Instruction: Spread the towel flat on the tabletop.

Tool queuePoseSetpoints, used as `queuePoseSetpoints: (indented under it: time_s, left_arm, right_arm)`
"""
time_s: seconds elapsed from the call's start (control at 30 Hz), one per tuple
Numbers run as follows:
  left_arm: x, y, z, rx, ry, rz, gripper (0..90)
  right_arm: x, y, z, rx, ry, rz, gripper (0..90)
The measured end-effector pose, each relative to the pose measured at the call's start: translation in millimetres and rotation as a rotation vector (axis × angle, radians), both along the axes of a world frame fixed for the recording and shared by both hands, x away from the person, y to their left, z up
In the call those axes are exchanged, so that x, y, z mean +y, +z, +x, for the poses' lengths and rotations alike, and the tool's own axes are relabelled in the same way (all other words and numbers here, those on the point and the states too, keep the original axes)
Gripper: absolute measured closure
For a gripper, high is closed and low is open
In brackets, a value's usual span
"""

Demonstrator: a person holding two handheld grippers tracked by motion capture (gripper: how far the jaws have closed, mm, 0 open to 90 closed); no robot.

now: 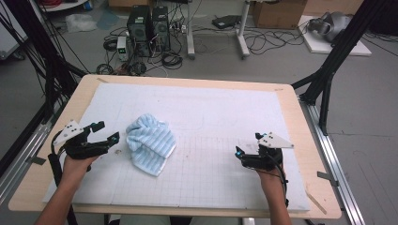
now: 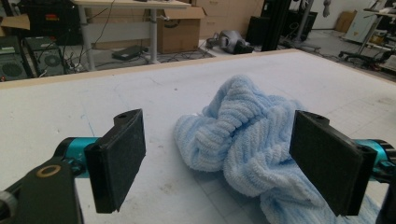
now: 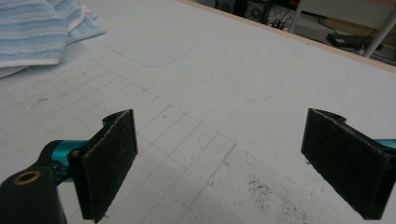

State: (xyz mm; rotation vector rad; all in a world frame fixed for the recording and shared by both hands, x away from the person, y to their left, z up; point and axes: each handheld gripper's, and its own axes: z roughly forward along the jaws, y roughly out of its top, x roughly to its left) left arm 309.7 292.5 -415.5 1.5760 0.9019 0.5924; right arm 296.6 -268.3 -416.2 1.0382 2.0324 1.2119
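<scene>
I see a crumpled blue towel (image 1: 150, 143) left of centre on the white mat (image 1: 225, 112), just beside my left gripper (image 1: 106, 131), whose jaws are spread with nothing between them. My right gripper (image 1: 248, 145) sits well apart, on the near right, its jaws also spread and empty. The towel looks light, soft and floppy; I'd pinch a corner or raised fold. I can read no writing.
</scene>
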Motion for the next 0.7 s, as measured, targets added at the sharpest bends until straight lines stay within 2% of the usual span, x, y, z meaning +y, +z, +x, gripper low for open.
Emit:
queuePoseSetpoints:
  time_s: [0.47, 0.7]
  left_arm:
    - [0.9, -6.4, 4.0, 0.029, -0.013, 0.003, 19.2]
    - [1.7, -6.1, 3.7, 0.030, -0.023, -0.006, 19.3]
  right_arm:
    - [-3.8, -2.7, 0.0, 0.002, 0.004, 0.025, 9.8]
    - [-2.6, -1.9, -1.0, 0.005, -0.002, 0.032, 9.8]
